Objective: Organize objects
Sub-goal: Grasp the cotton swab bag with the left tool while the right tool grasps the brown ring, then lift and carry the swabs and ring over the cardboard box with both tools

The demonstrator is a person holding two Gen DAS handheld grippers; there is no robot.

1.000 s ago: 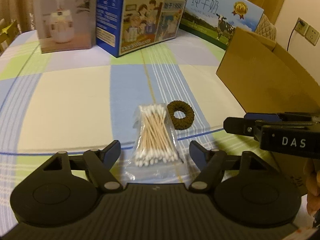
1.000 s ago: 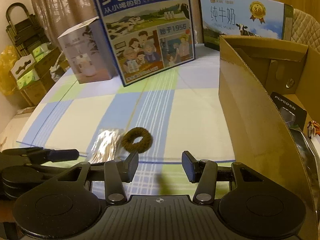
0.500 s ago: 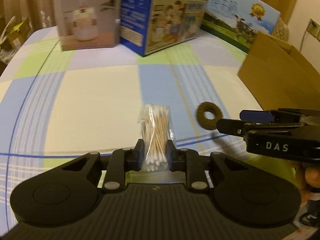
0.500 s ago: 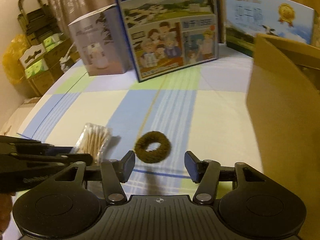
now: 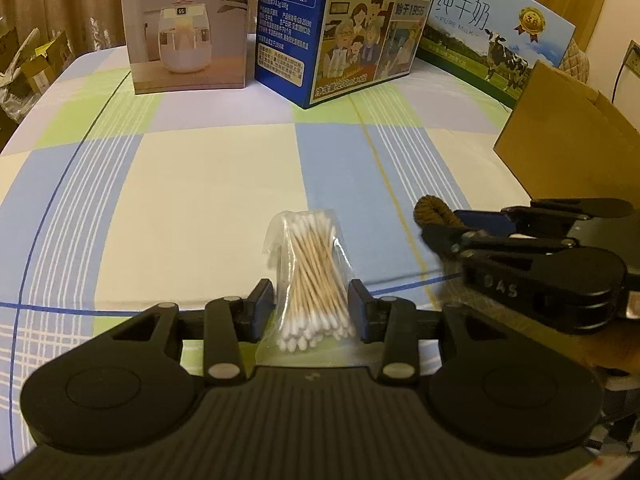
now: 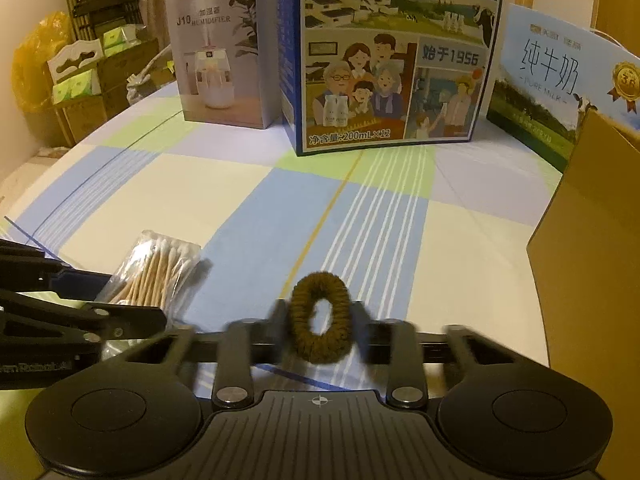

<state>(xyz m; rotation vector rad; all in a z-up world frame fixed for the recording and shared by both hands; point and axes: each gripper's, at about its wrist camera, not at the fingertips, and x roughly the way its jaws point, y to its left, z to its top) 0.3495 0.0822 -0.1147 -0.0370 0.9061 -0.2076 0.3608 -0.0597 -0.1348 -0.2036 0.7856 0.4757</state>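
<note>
A clear bag of cotton swabs (image 5: 312, 276) stands between my left gripper's (image 5: 312, 308) fingers, which are shut on its near end; it is lifted and tilted. The bag also shows in the right wrist view (image 6: 156, 268). My right gripper (image 6: 320, 326) is shut on a brown hair tie (image 6: 320, 316), squeezed into an oval and raised off the cloth. In the left wrist view the hair tie (image 5: 434, 210) peeks out past the right gripper's fingers (image 5: 476, 220).
A checked tablecloth (image 5: 200, 200) covers the table. A humidifier box (image 5: 188, 24), a blue milk carton box (image 5: 336, 32) and a flat milk box (image 5: 492, 36) stand at the back. An open cardboard box (image 5: 560, 136) stands at the right.
My left gripper closed on the swab bag and lifted it. My right gripper moved in over the hair tie, closed on it and raised it.
</note>
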